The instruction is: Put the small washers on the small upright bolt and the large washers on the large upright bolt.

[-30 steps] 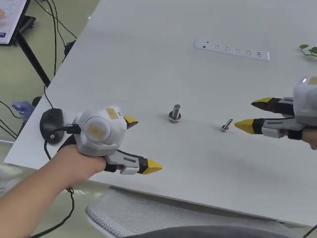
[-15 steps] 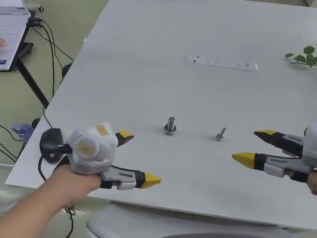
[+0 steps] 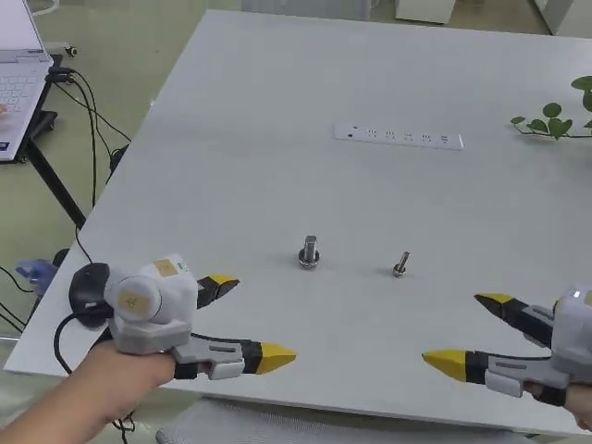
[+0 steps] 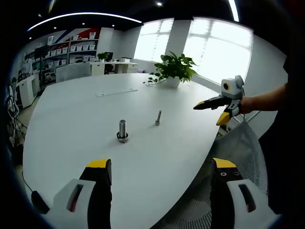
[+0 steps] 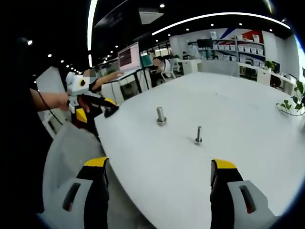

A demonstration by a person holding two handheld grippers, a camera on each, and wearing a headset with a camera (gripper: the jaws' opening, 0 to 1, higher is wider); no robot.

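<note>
The large upright bolt [image 3: 309, 252] stands mid-table with a metal ring around its foot. To its right is the thinner small upright bolt [image 3: 400, 265]. My left gripper [image 3: 250, 317] hovers open and empty over the near table edge, short of the large bolt. My right gripper [image 3: 465, 330] is open and empty too, near the front edge and right of the small bolt. From the left gripper [image 4: 161, 164] I see the large bolt [image 4: 122, 130], the small bolt [image 4: 157, 118] and the other gripper [image 4: 209, 114]. The right gripper [image 5: 160, 164] faces both bolts [image 5: 161, 116] [image 5: 198, 135].
A white power strip [image 3: 398, 137] lies further back on the white table [image 3: 277, 111]. A potted plant [image 3: 555, 116] is at the far right. Left of the table are a laptop [image 3: 14, 55], cables and a black device [image 3: 85, 291]. A mesh chair [image 4: 238, 148] sits at the near edge.
Both grippers have drawn back toward the near table edge, the right one away from the small bolt. The head camera has tilted up, showing more of the table. The bolts have not moved.
</note>
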